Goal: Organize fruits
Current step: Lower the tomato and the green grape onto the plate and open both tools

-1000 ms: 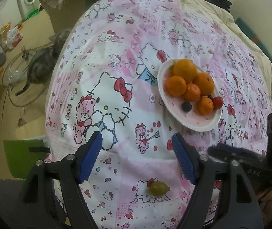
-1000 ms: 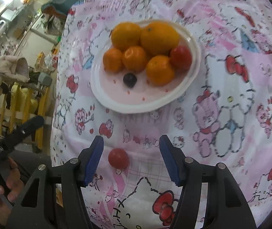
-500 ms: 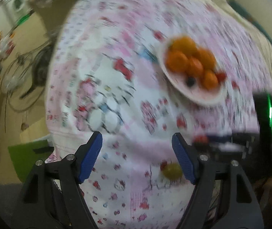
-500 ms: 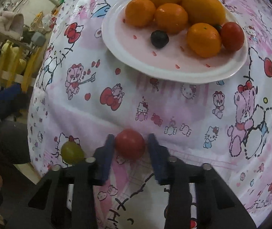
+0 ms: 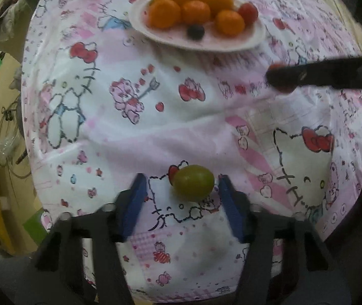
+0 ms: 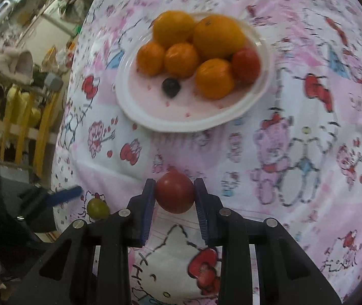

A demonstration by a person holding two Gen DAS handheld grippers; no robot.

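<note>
A white plate (image 6: 140, 117) holds several oranges, a red tomato (image 6: 245, 64) and a dark berry (image 6: 170, 87); it also shows in the left wrist view (image 5: 254, 40). My right gripper (image 6: 174, 193) is shut on a red tomato (image 6: 174, 192) and holds it above the cloth, in front of the plate. My left gripper (image 5: 181, 190) is open, its blue pads either side of a green grape (image 5: 193, 183) lying on the cloth. The grape also shows in the right wrist view (image 6: 97, 208).
A pink Hello Kitty cloth (image 5: 130, 117) covers the rounded table. The right gripper's finger (image 5: 320, 76) crosses the left wrist view at the right. Yellow chair rails (image 6: 23, 132) and clutter stand beyond the table's left edge.
My right gripper closed on the red tomato and lifted it off the cloth. My left gripper moved down and right so the green grape now lies between its narrowed, still open jaws.
</note>
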